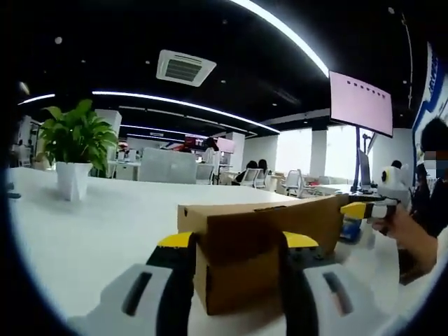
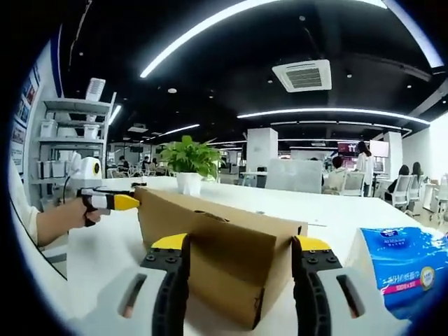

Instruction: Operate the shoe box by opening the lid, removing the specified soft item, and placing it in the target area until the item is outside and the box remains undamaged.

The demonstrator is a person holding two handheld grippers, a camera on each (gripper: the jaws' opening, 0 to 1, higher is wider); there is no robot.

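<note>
In the left gripper view, a potted plant [image 1: 75, 150] stands far off on the white table [image 1: 105, 224], and the cardboard shoe box [image 1: 259, 241] lies nearer, its lid shut and flat. The left gripper [image 1: 238, 262] has its jaws spread wide on either side of the box's near end; the jaws look close against the cardboard, but whether they press it I cannot tell. Further right in that view the right gripper [image 1: 367, 210] comes in at the far end of the box, held in a person's hand [image 1: 406, 234]. In the right gripper view the left gripper [image 2: 115, 201] shows at the left by the box's far end, the shoe box [image 2: 217, 255] runs across the middle, and the right gripper [image 2: 241, 269] straddles its near corner with jaws wide apart, gripping nothing that I can make out. A blue pack of tissues [image 2: 399, 269] lies to the right on the table. As I judge it, the task is barely begun: the lid is not yet raised, the soft item sits unseen inside, and opening, removal and placing all remain.
</note>
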